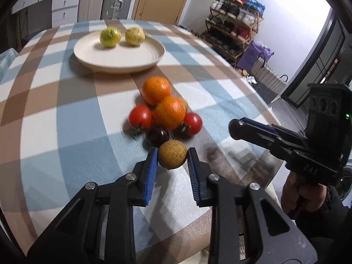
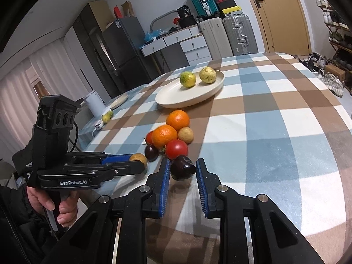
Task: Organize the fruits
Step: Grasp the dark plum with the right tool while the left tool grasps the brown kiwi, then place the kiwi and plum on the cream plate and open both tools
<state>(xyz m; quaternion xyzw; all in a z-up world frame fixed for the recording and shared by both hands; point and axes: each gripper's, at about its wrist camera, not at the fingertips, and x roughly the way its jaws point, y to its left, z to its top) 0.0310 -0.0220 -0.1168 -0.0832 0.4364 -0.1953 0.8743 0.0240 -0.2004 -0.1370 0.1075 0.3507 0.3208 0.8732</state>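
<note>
Evenly lit room, soft shadows, fisheye-bent edges, slight motion blur

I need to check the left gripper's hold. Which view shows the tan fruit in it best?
The left wrist view: the tan fruit sits whole between the left gripper's blue pads. The right wrist view shows only part of it, mostly hidden behind the fingers.

Left wrist view: low, close over the table (image 1: 55,121), looking forward and down along its own fingers; fruit pile (image 1: 164,110) just ahead, plate (image 1: 118,63) beyond the pile.
Right wrist view: same low, close downward angle; pile (image 2: 170,135) ahead, plate (image 2: 176,100) behind it.
Shared: pile, plate, checked tabletop; each view catches the opposite handheld unit beside the pile.
</note>
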